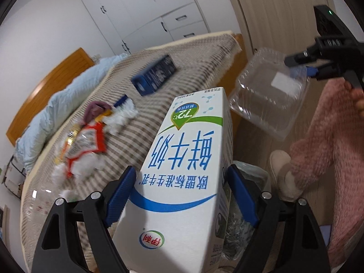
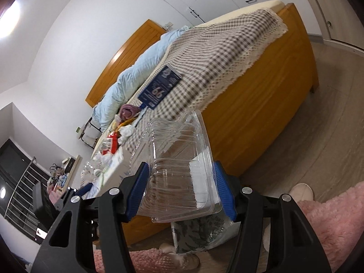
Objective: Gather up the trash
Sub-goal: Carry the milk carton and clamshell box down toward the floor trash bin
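Left tongs (image 1: 182, 195) grip a milk carton (image 1: 182, 170). Right tongs (image 2: 180, 191) grip a clear clamshell (image 2: 179, 170). Both hang above the bin (image 2: 202, 234).

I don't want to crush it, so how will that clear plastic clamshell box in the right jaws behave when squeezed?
The clear clamshell box looks thin-walled and empty, so probably very light and easily dented. Its smooth ribbed sides may slip between the right gripper pads. The hinged lid seems loosely shut, so it could pop open.
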Available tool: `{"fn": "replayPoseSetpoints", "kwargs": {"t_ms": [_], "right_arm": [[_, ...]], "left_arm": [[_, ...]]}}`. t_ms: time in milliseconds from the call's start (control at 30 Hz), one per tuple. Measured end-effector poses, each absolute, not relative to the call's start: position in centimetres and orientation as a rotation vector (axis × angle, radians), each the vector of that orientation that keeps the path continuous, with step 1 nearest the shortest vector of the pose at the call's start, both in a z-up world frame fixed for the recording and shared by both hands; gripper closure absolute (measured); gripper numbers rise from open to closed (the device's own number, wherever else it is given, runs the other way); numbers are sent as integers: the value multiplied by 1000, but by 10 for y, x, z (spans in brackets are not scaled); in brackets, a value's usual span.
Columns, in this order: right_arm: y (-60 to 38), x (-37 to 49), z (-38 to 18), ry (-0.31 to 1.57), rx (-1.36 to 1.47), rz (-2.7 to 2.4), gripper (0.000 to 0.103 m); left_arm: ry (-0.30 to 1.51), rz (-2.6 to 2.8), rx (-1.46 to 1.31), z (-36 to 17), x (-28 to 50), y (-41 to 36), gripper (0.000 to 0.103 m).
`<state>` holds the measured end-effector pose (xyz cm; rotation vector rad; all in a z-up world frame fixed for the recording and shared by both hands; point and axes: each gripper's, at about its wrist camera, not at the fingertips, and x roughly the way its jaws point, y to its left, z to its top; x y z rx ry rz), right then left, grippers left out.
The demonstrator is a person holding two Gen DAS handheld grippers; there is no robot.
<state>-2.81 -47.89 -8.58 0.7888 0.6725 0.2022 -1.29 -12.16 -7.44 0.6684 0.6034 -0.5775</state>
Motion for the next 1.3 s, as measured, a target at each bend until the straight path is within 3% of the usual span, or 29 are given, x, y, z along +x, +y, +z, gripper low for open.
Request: {"fn": "replayPoseSetpoints", "kwargs": {"t_ms": [1300], "right_arm": [[-462, 47, -190, 991, 599, 137, 46]], "left_arm": [[799, -783, 862, -283, 44, -147, 24]]}}
